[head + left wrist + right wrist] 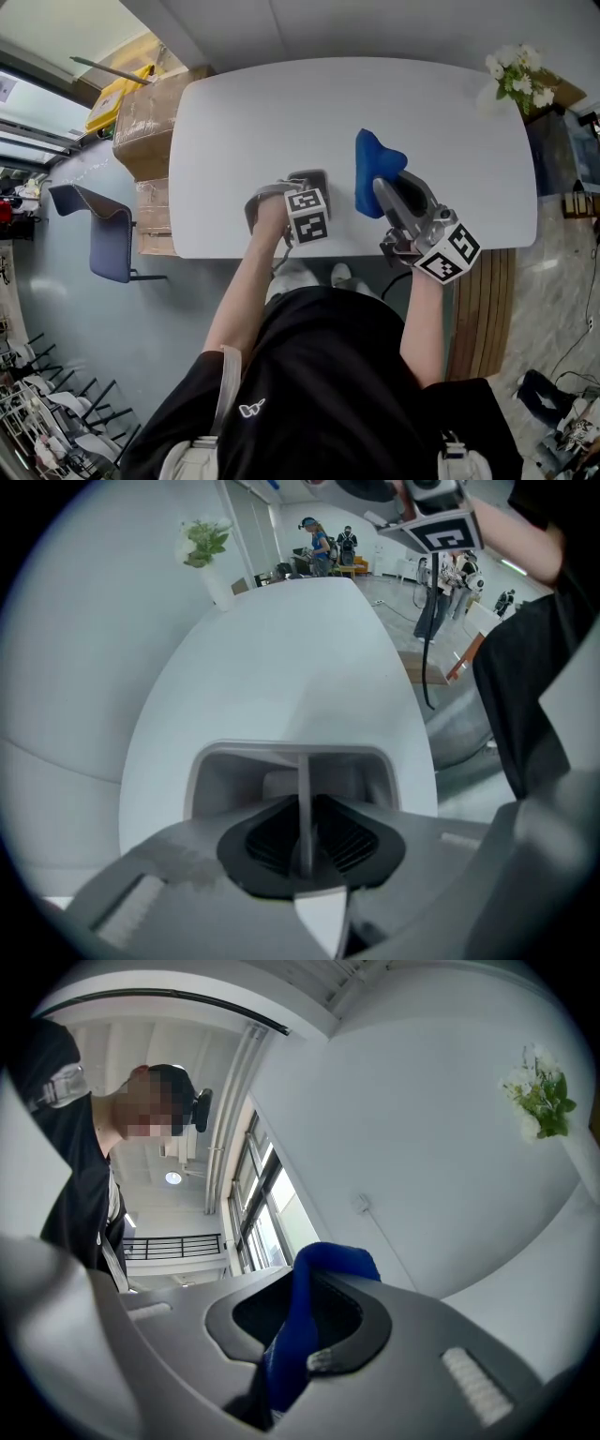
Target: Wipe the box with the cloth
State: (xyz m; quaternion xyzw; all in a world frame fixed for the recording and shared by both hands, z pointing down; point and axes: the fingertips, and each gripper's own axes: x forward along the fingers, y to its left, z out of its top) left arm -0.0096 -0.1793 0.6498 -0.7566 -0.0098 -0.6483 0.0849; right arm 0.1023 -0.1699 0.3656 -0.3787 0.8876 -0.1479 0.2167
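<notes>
A light grey open box [315,177] rests on the white table [281,112] near its front edge. My left gripper [287,194] is shut on a thin upright wall of the box [225,771], the pads [342,841] pressed on both sides of it. To the right of the box, my right gripper [386,194] is shut on a blue cloth [373,167], which stands up from the jaws above the table. In the right gripper view the cloth [305,1307] fills the gap between the jaws and the camera tilts up toward the ceiling.
A vase of white flowers [520,80] stands at the table's far right corner. Cardboard boxes [150,122] and a blue chair [103,234] are left of the table. A wooden slatted bench [487,309] lies at the right. People [319,546] stand far off.
</notes>
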